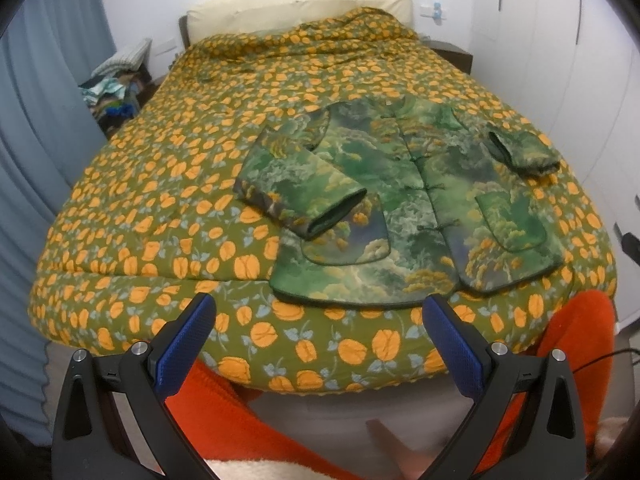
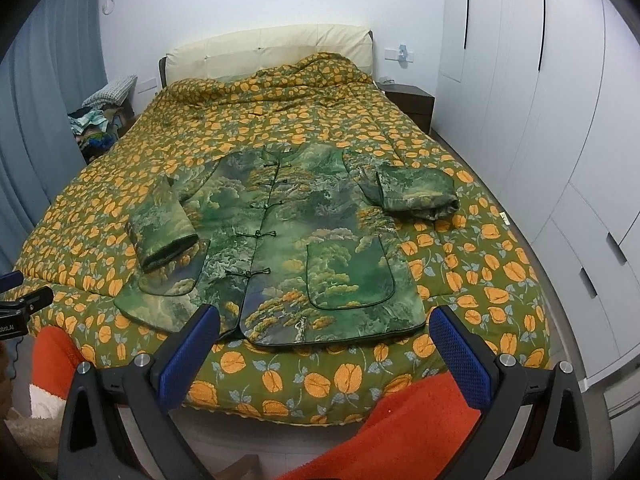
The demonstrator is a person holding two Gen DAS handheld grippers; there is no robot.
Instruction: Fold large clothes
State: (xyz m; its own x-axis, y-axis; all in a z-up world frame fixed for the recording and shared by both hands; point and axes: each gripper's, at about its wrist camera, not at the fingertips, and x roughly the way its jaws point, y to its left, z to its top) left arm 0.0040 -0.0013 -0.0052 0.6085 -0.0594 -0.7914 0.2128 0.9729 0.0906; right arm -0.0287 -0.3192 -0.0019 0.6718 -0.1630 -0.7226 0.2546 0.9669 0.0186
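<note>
So the green printed jacket (image 2: 304, 240) is lying flat and face up on the bed (image 2: 480, 264), sitting toward the foot end with its hem almost reaching the quilt's near edge. Collar is pointing to 12 o'clock, toward the cream headboard (image 2: 264, 48). The knot buttons down the front are all looking done up. Both sleeves are lying folded in over the body: the left sleeve (image 2: 164, 232) is angling across at about 9 o'clock with its cuff resting on the front panel just above a pocket, and the right sleeve (image 2: 416, 192) is bunching up at about 2 o'clock, cuff opening facing inward.

The left gripper (image 1: 318, 344) is hanging out past the foot of the bed, spread wide with nothing between its blue pads, pointing at the hem from 6 o'clock and not touching any fabric. The right gripper (image 2: 324, 352) is doing the same thing, gaping wide and empty, hovering just short of the hem.

An orange sleeve (image 1: 576, 344) of the person is showing under the grippers in both views. A dark nightstand (image 2: 412, 100) is sitting at 1 o'clock by the headboard, white wardrobe doors (image 2: 520, 80) are running along the 3 o'clock side, and a blue curtain (image 2: 48, 100) is hanging at 9 o'clock.
</note>
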